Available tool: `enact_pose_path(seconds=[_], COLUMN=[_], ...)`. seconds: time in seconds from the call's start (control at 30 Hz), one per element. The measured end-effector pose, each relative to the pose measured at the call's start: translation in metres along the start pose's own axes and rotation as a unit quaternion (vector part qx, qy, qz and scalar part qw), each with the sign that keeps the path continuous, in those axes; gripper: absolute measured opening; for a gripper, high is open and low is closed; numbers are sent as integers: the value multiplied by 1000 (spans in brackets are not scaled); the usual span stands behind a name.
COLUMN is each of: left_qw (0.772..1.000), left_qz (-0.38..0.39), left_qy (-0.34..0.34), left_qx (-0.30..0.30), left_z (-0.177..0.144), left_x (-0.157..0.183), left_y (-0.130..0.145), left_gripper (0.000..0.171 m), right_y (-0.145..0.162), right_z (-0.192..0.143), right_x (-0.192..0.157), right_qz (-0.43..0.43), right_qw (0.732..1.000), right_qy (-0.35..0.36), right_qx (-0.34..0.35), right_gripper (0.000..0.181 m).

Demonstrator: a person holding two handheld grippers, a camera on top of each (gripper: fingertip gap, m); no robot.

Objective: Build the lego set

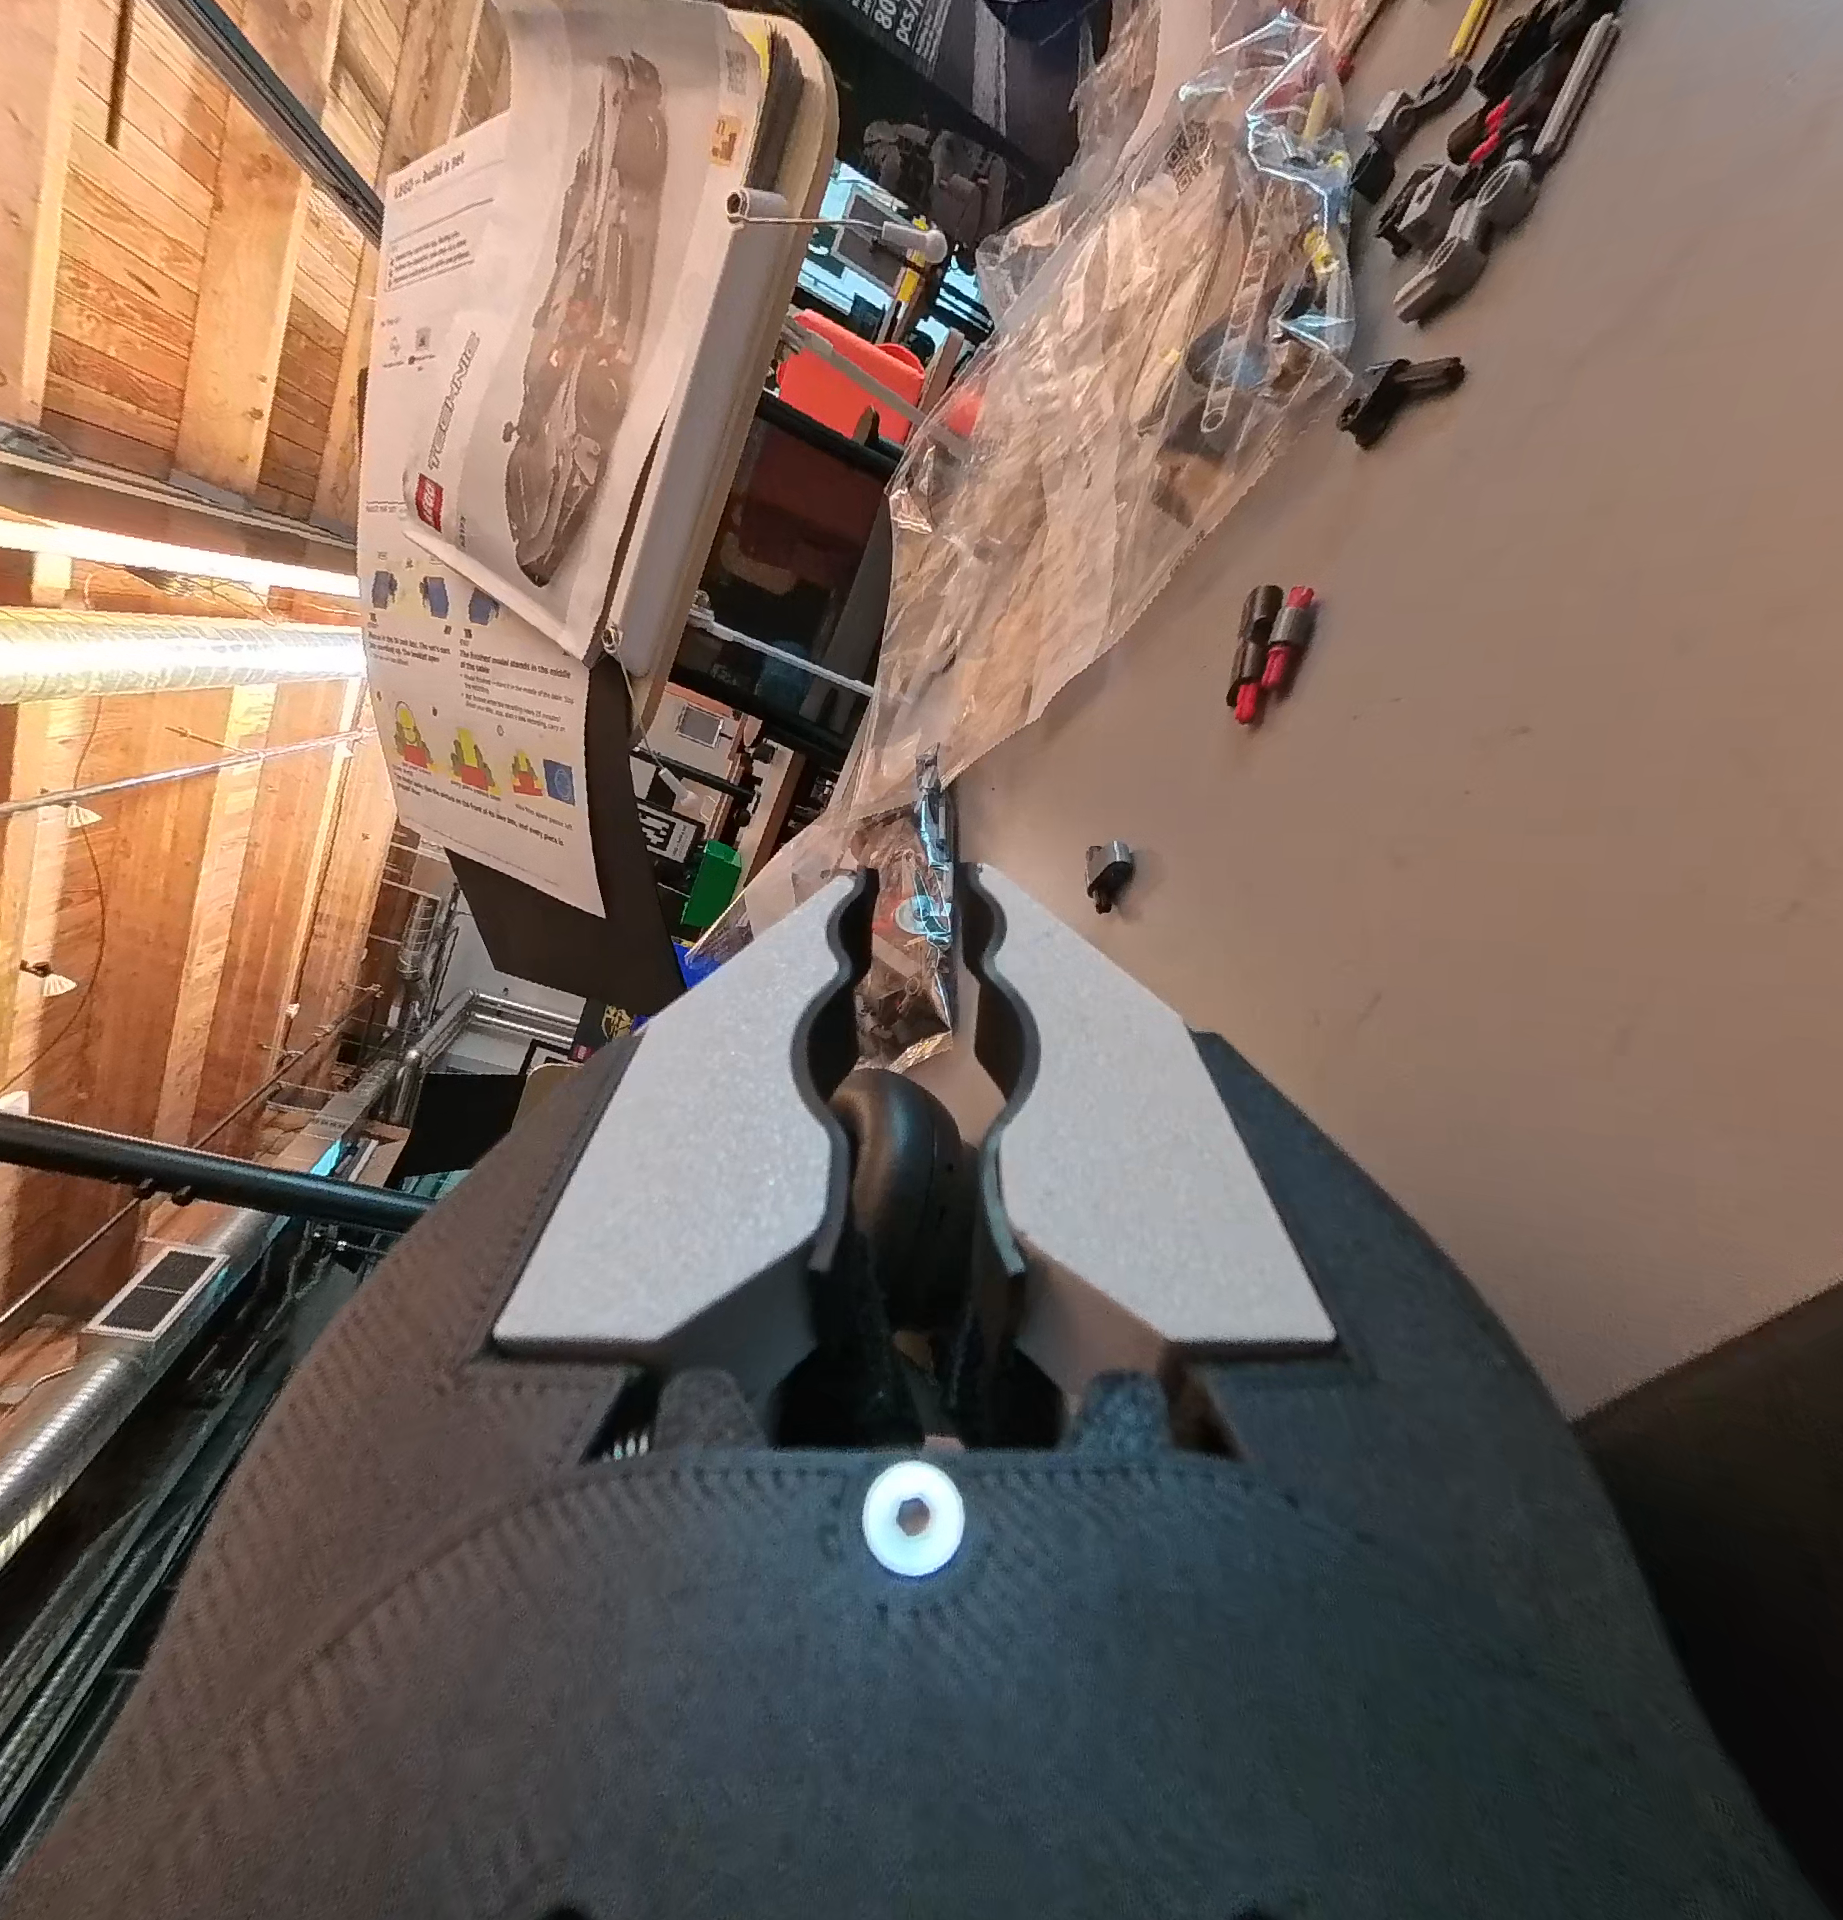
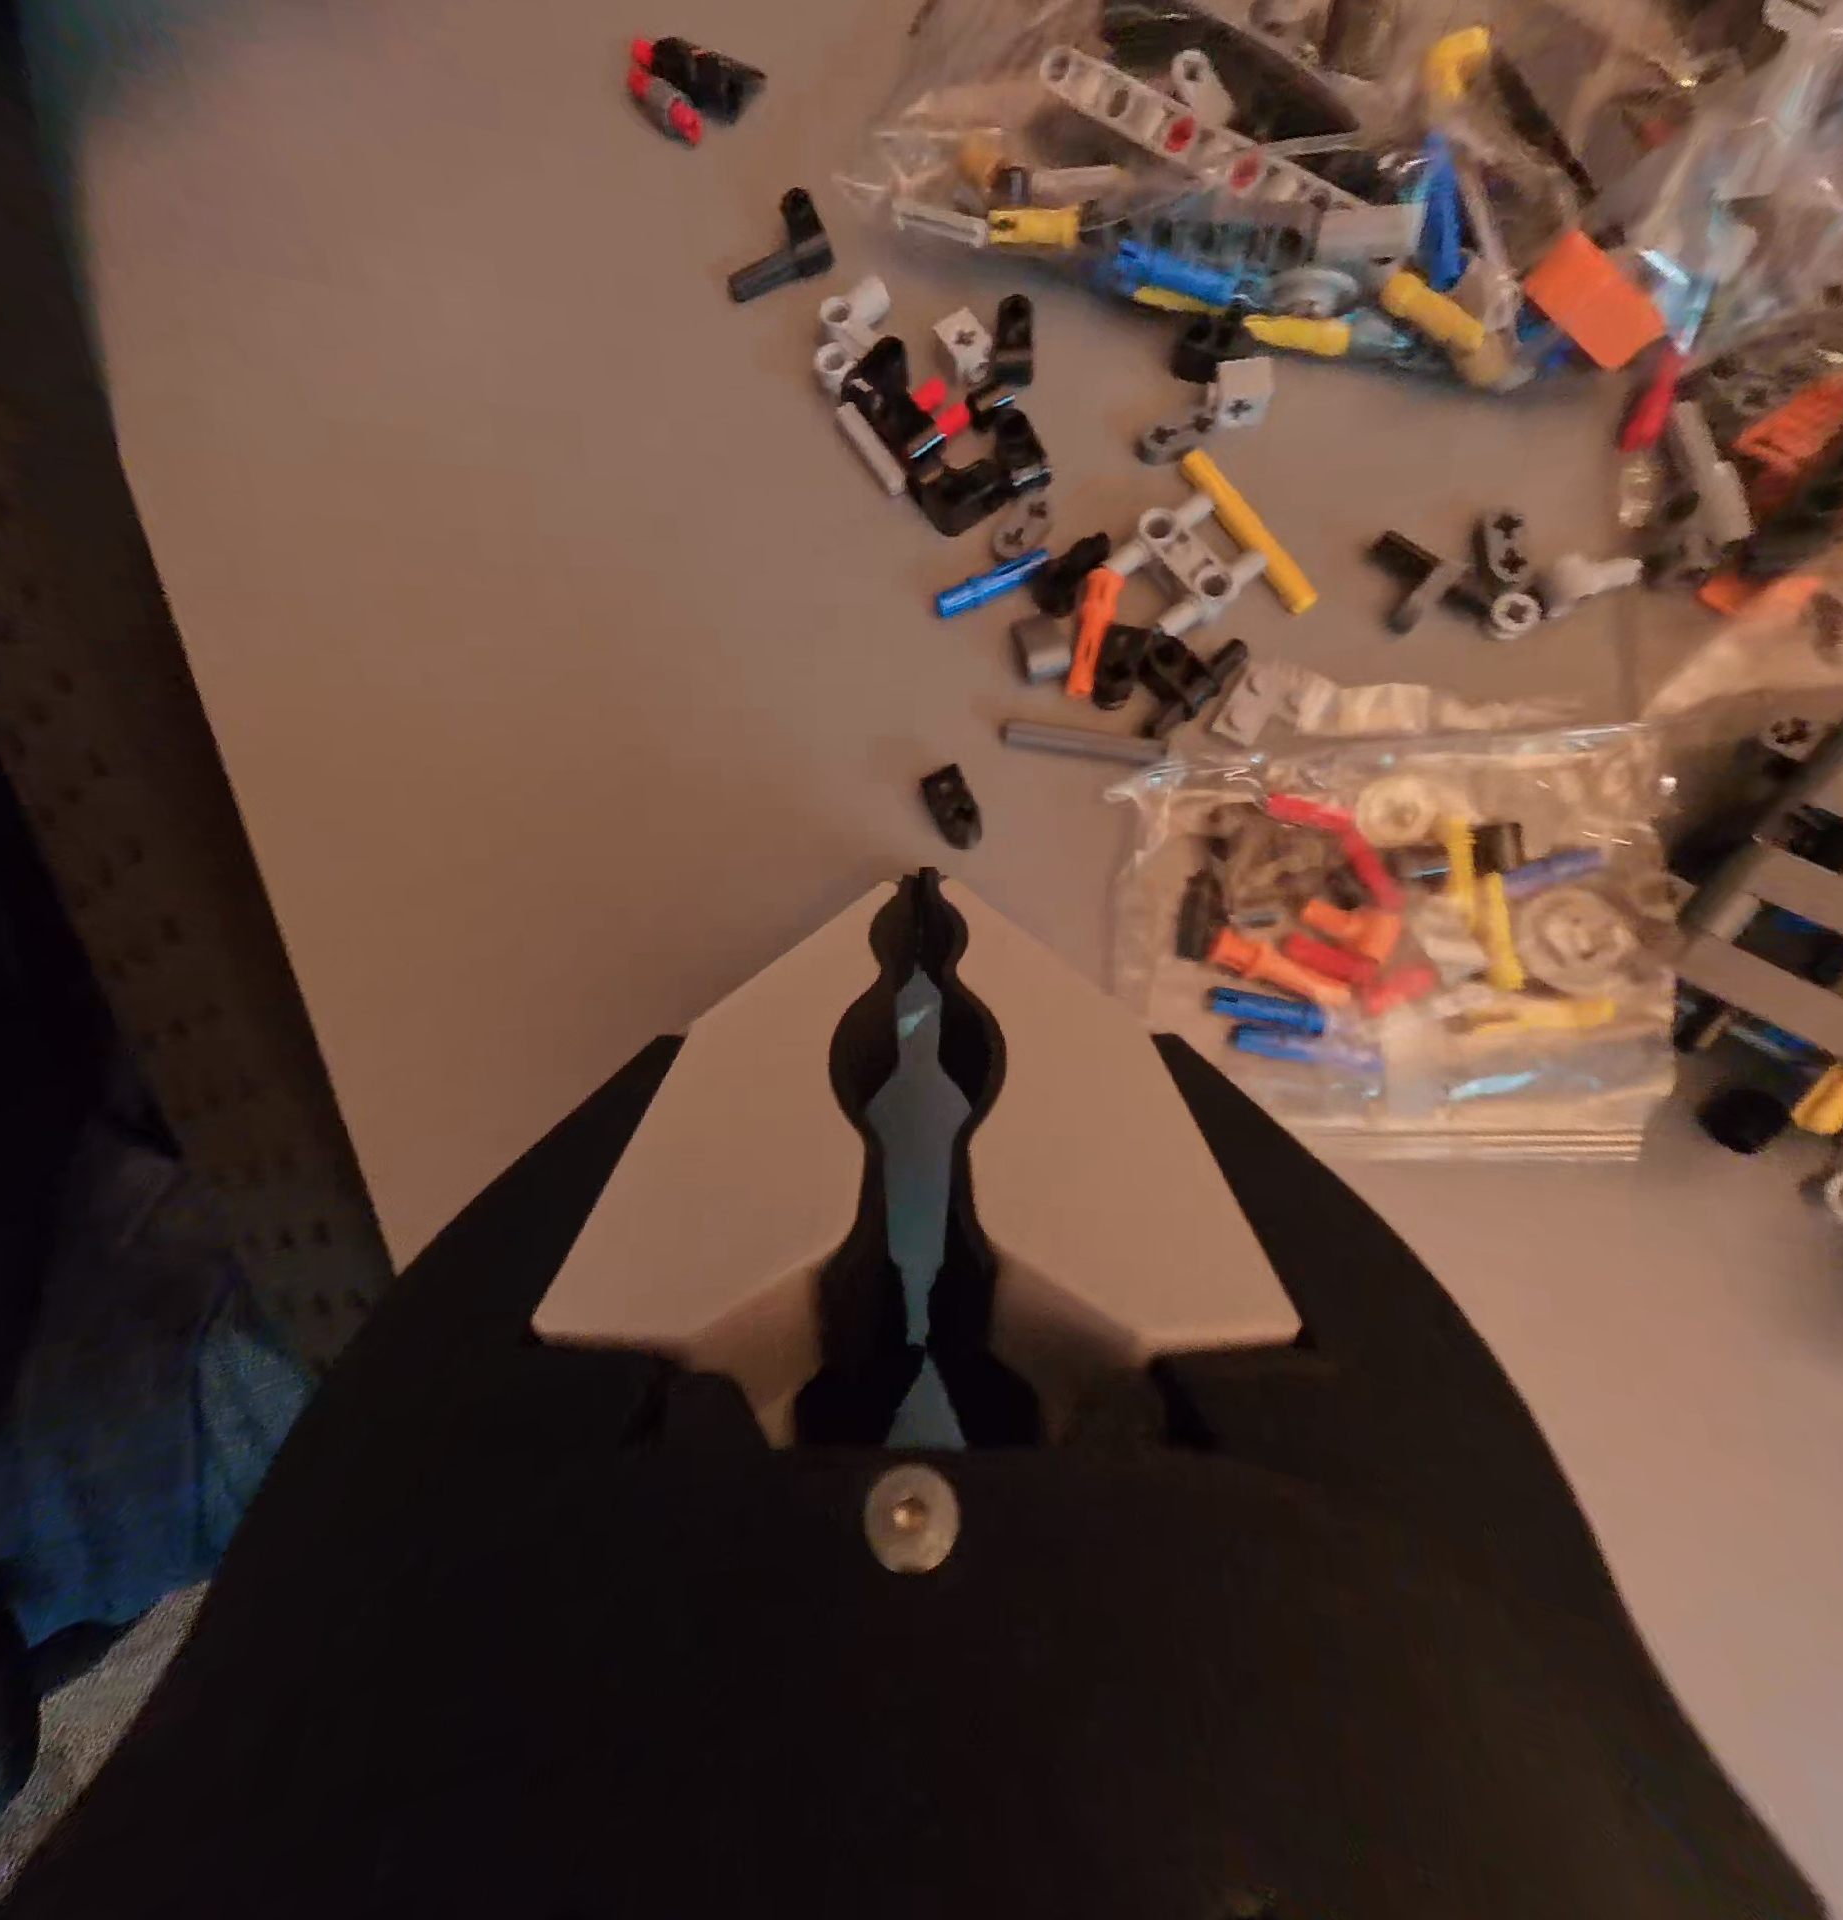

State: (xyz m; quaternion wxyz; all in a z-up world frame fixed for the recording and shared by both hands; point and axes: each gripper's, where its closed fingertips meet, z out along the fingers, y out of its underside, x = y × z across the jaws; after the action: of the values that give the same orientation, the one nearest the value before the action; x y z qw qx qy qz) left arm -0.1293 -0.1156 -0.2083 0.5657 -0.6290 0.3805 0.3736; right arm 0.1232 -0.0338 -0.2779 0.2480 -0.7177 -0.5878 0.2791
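The right tool pinches a small black piece, seemingly a pin, above the bench; loose lego parts lie at one o'clock. The left tool grips a rounded black part.
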Motion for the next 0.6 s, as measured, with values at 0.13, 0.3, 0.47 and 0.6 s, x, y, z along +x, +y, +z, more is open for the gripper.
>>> enact_pose_path(seconds=[0.13,0.3,0.47,0.6], left_qw=[1000,1000,999,997], left_qz=[1,1,-4,-8], left_qy=[0,11,27,54], left_qx=[2,-5,-23,-48], left_z=[0,2,6,12], left_x=[0,4,7,15], left_y=[0,1,7,15], left_gripper=[15,15,14,14], right_y=[-5,-15,8,14], right_z=[-1,-18,-25,-38], right_x=[25,8,-9,-44], right_qz=[12,1,33,35], right_qw=[999,998,999,997], right_qy=[53,38,16,-34], right_qx=[0,47,33,68], right_gripper=[0,4,7,12])
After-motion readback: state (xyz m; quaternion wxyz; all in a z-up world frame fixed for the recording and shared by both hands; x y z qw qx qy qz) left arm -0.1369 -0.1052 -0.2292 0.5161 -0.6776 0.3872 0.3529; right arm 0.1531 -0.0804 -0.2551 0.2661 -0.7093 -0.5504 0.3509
